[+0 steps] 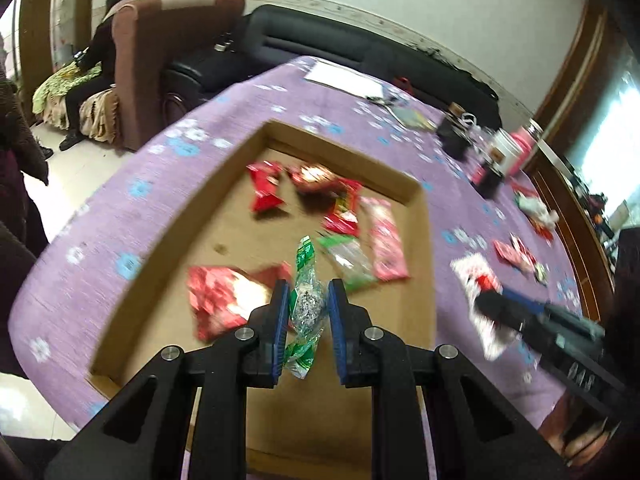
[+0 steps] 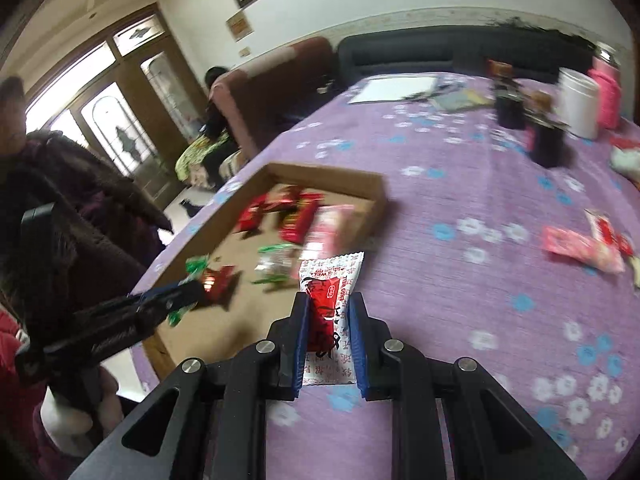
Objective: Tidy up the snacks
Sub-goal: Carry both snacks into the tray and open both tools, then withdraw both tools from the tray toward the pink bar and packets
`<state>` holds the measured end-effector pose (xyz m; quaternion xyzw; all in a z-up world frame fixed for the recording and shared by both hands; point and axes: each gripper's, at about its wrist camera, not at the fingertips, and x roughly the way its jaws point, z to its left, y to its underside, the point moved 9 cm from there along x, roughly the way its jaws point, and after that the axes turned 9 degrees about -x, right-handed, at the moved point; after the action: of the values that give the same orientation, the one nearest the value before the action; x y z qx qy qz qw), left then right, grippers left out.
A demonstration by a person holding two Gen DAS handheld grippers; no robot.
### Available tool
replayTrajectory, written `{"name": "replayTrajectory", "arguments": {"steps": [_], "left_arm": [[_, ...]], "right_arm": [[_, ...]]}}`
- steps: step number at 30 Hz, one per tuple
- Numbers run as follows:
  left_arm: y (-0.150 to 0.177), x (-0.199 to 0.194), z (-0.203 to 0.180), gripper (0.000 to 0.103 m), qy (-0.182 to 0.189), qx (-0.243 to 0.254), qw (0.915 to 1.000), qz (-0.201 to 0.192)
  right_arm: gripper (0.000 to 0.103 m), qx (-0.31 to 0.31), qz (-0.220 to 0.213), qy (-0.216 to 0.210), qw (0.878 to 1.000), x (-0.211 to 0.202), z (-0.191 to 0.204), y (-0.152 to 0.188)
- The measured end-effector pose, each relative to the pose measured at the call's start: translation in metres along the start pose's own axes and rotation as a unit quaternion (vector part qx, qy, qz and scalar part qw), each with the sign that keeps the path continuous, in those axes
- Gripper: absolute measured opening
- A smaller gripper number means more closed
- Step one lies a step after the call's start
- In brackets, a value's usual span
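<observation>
A shallow cardboard tray (image 1: 132, 304) lies on the purple flowered tablecloth (image 1: 120, 208) and holds several red, pink and green snack packets. My left gripper (image 1: 308, 308) is shut on a green and clear packet (image 1: 306, 304), held above the tray's near part. My right gripper (image 2: 330, 328) is shut on a white and red sachet (image 2: 332, 280) and hovers over the cloth just right of the tray (image 2: 380, 192). The right gripper also shows in the left wrist view (image 1: 492, 300), the left one in the right wrist view (image 2: 192, 292).
Loose red and pink packets (image 2: 580, 248) lie on the cloth to the right. Dark jars (image 2: 548, 144), a white tub (image 2: 576, 100), a pink container and papers (image 2: 392, 88) stand at the table's far end. Sofas and a seated person (image 2: 216, 120) are beyond.
</observation>
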<state>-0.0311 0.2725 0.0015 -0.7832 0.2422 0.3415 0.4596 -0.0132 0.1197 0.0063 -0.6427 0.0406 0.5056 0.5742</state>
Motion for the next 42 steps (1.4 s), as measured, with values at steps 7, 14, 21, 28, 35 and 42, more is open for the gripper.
{"name": "replayTrajectory", "arguments": {"steps": [7, 14, 21, 28, 35, 42], "left_arm": [[-0.028, 0.031, 0.028, 0.017, -0.011, -0.028, 0.9993, 0.02], [-0.037, 0.064, 0.038, 0.017, -0.026, -0.046, 0.9974, 0.048], [-0.038, 0.066, 0.042, 0.017, -0.033, -0.048, 0.9972, 0.047], [-0.038, 0.046, 0.036, 0.02, -0.047, -0.031, 0.9981, 0.026], [-0.036, -0.005, 0.029, 0.061, -0.099, 0.002, 0.9938, -0.051], [-0.026, -0.041, 0.021, 0.065, -0.142, 0.022, 0.9843, -0.102]], "right_arm": [[0.019, -0.022, 0.031, -0.015, 0.999, 0.04, 0.043, -0.003], [0.019, -0.039, 0.061, -0.004, 0.997, 0.072, 0.062, 0.004], [0.019, -0.051, 0.08, -0.003, 0.996, 0.092, 0.069, 0.015], [0.026, -0.072, 0.072, -0.004, 0.995, 0.093, 0.079, 0.014], [0.04, -0.109, 0.032, 0.013, 0.993, 0.063, 0.089, 0.012], [0.047, -0.099, -0.001, 0.034, 0.995, 0.033, 0.075, 0.011]]}}
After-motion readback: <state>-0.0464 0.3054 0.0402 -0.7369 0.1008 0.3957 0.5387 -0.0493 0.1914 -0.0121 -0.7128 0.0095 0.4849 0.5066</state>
